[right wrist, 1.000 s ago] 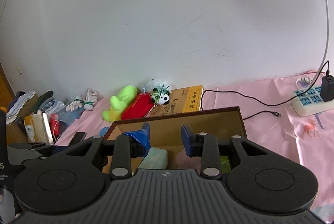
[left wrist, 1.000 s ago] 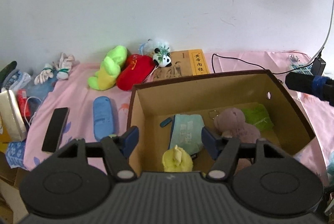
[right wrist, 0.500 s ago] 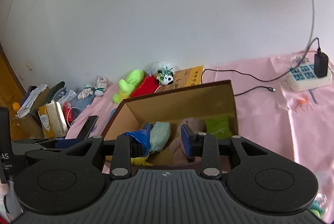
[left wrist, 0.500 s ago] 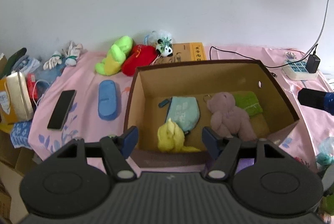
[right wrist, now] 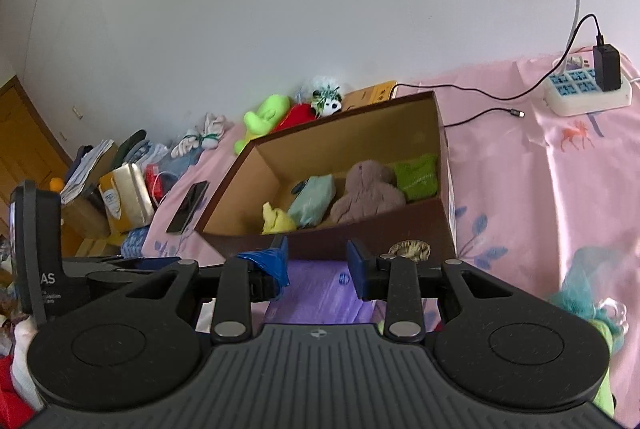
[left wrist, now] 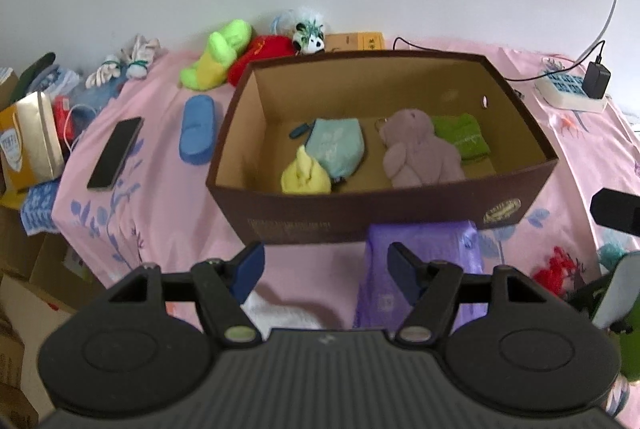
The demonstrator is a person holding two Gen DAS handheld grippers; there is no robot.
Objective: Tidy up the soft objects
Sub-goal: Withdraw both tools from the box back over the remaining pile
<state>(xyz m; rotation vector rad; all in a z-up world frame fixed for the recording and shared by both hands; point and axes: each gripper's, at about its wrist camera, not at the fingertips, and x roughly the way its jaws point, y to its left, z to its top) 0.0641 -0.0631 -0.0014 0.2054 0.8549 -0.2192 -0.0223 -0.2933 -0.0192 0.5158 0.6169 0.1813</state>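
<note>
A brown cardboard box (left wrist: 360, 217) (right wrist: 446, 165) stands on the pink sheet. Inside lie a yellow soft toy (left wrist: 305, 175) (right wrist: 277, 220), a teal pouch (left wrist: 338, 145) (right wrist: 314, 199), a mauve plush bear (left wrist: 418, 155) (right wrist: 366, 191) and a green cloth (left wrist: 460, 135) (right wrist: 416, 175). My left gripper (left wrist: 325, 267) is open and empty, held back from the box's near wall. My right gripper (right wrist: 317, 267) is open and empty too, near the box's front corner. A purple packet (left wrist: 420, 261) (right wrist: 320, 293) lies under both. Behind the box sit a green plush (left wrist: 218, 55), a red plush (left wrist: 260, 55) and a small panda (left wrist: 309, 38).
A phone (left wrist: 115, 153), a blue case (left wrist: 197, 133) and knotted white socks (left wrist: 124, 63) lie left of the box. A power strip (left wrist: 572, 91) with charger and cable sits at the right. Bags and cartons crowd the left edge. Teal and red fluffy items (left wrist: 560, 269) lie at the near right.
Both grippers have drawn back and up from over the box; its whole front wall and the purple packet now show. Both stayed open.
</note>
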